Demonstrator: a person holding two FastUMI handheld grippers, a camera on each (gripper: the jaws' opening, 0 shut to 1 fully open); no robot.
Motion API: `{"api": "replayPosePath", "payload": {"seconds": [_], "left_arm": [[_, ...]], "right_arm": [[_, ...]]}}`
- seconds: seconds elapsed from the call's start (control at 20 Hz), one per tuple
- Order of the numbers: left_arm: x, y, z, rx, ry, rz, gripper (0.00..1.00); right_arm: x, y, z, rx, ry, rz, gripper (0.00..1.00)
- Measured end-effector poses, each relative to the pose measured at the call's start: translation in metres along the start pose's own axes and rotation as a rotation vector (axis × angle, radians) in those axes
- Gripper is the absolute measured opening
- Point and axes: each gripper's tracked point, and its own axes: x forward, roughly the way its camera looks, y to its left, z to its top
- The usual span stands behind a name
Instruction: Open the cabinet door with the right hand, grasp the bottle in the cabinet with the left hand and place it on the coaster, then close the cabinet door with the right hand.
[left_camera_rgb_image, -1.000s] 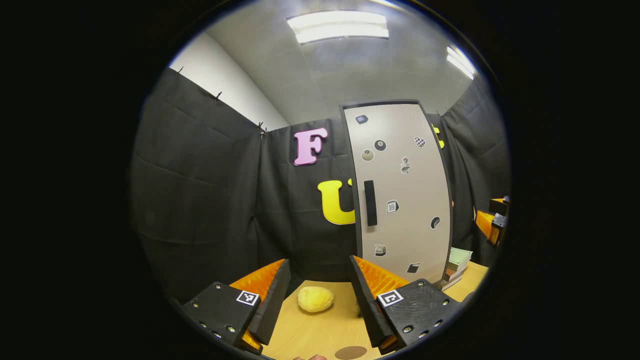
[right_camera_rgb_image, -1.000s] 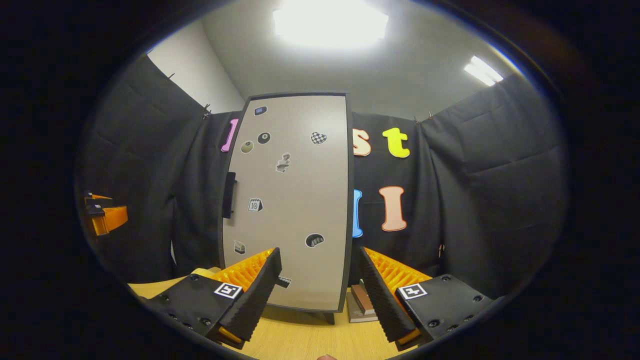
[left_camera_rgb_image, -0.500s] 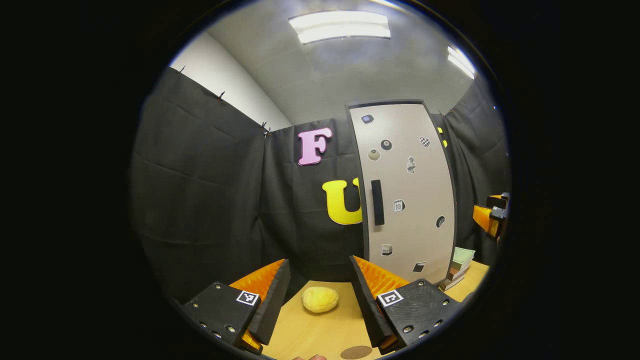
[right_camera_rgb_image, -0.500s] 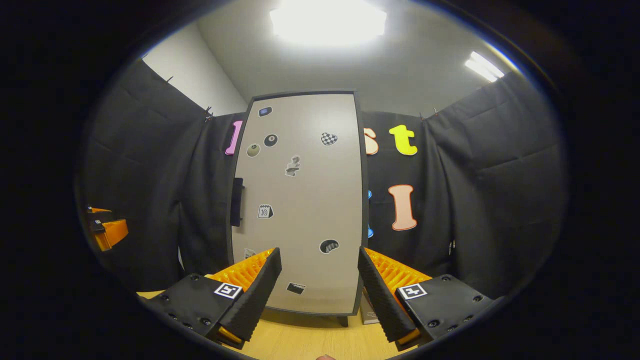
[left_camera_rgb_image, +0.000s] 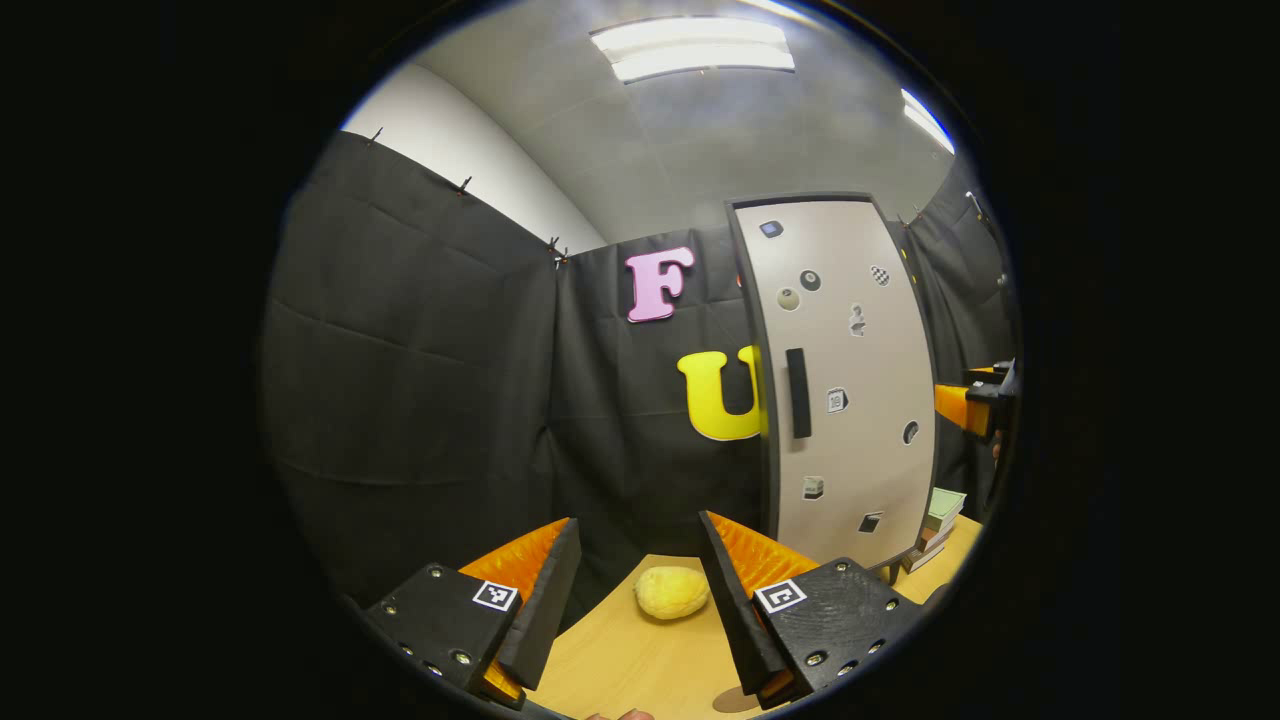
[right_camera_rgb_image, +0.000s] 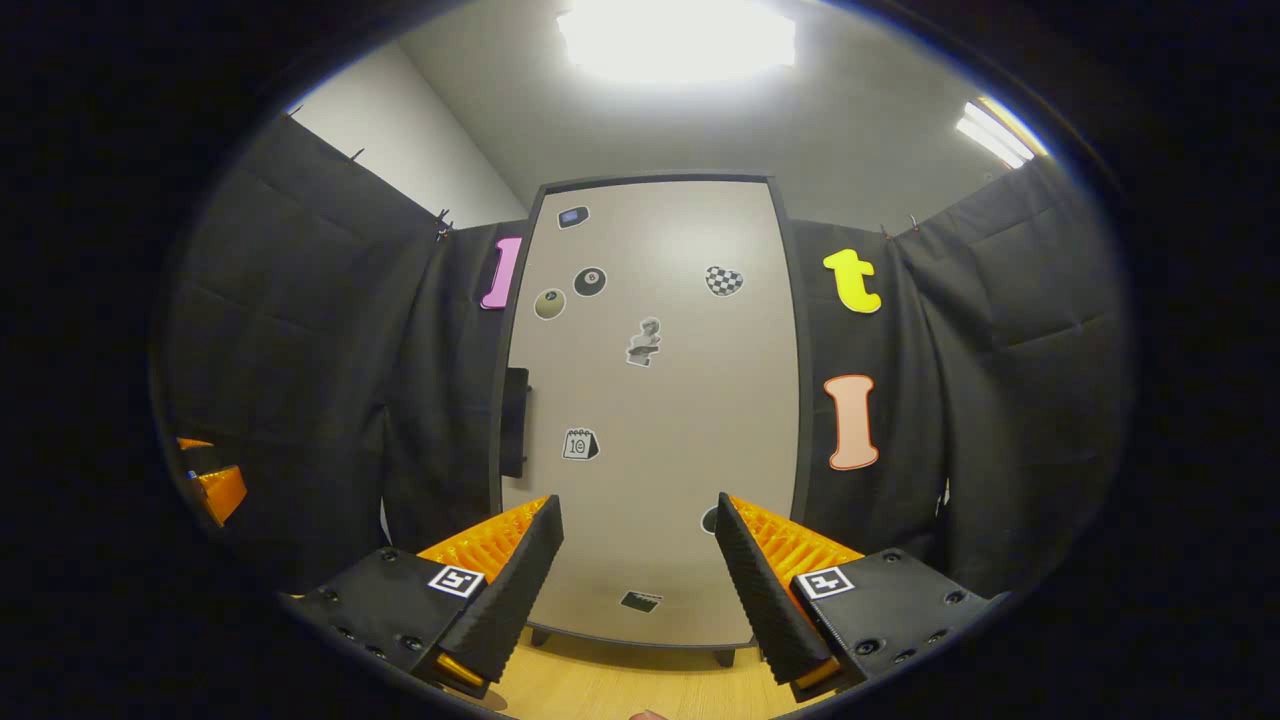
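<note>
A tall beige cabinet (right_camera_rgb_image: 650, 400) with a dark frame stands shut on the wooden table, stickers on its door. Its black handle (right_camera_rgb_image: 514, 422) runs down the door's left edge. My right gripper (right_camera_rgb_image: 638, 520) is open and faces the door from a short way off, fingers either side of the lower door. In the left gripper view the cabinet (left_camera_rgb_image: 850, 380) stands to the right, its handle (left_camera_rgb_image: 797, 393) facing me. My left gripper (left_camera_rgb_image: 638, 545) is open over the table. A brown coaster (left_camera_rgb_image: 735, 700) peeks out at the bottom edge. The bottle is hidden.
A yellow lemon-like object (left_camera_rgb_image: 671, 592) lies on the table (left_camera_rgb_image: 620, 660) between my left fingers. A stack of books (left_camera_rgb_image: 940, 515) sits right of the cabinet. The right gripper (left_camera_rgb_image: 968, 408) shows at the far right edge; the left gripper (right_camera_rgb_image: 215, 485) shows far left.
My right gripper has come closer to the cabinet door, which now looms larger and more centred. My left gripper has turned leftward, so the cabinet and lemon slid right in its view.
</note>
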Motion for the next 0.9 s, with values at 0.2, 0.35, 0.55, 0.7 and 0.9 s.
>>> {"api": "replayPosePath", "payload": {"seconds": [0.2,0.35,0.55,0.7,0.9], "left_arm": [[0.001,0.021,-0.007,0.010,0.010,0.036,0.68],[0.001,0.038,-0.013,0.019,0.016,0.062,0.68],[-0.002,0.063,-0.020,0.021,0.025,0.097,0.68],[-0.001,0.080,-0.024,0.019,0.034,0.120,0.68],[-0.002,0.103,-0.032,0.024,0.045,0.152,0.68]], "right_arm": [[0.023,0.025,0.010,0.012,0.001,0.038,0.98],[0.041,0.043,0.018,0.017,0.003,0.059,0.98],[0.066,0.068,0.022,0.022,0.018,0.082,0.98],[0.086,0.085,0.021,0.030,0.041,0.094,0.98],[0.114,0.105,0.023,0.051,0.054,0.104,0.97]]}}
